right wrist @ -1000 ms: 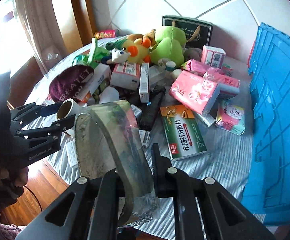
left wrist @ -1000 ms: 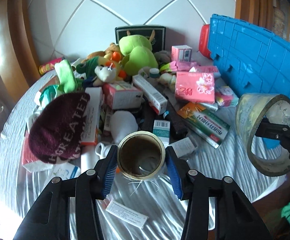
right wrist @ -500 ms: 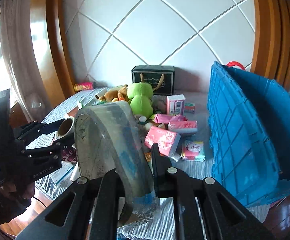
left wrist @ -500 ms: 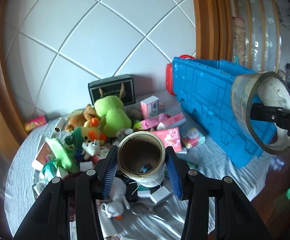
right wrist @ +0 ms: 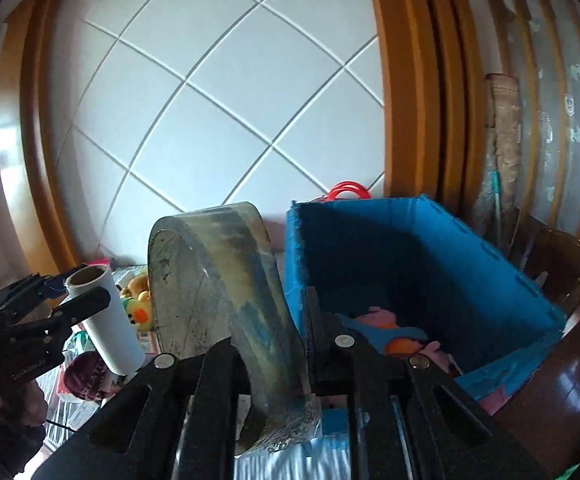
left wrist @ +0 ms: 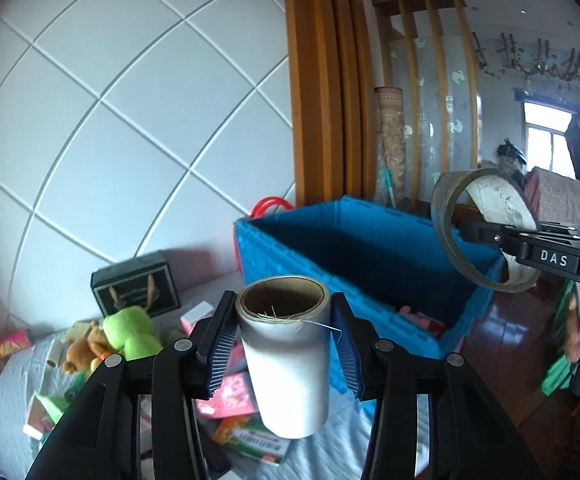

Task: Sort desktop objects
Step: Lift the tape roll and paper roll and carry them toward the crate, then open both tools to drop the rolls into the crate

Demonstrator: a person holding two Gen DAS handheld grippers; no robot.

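My left gripper [left wrist: 284,344] is shut on a white roll with a cardboard core [left wrist: 286,356], held high above the table; the roll also shows in the right wrist view [right wrist: 106,320]. My right gripper [right wrist: 268,344] is shut on the wall of a large clear tape ring [right wrist: 226,292], also seen at the right of the left wrist view [left wrist: 485,232], over the near rim of the open blue crate [left wrist: 369,256]. The crate [right wrist: 429,264] holds pink and orange items at its bottom.
The grey-clothed table [left wrist: 10,384] carries a green plush [left wrist: 130,332], an orange plush [left wrist: 86,348], a black gift box [left wrist: 136,288], pink tissue packs [left wrist: 230,396] and small cartons. A tiled wall stands behind; wooden floor lies to the right.
Both grippers have risen and tilted up with their rolls. The view now looks into the open crate from above its rim, and the cluttered table has dropped low in both views.
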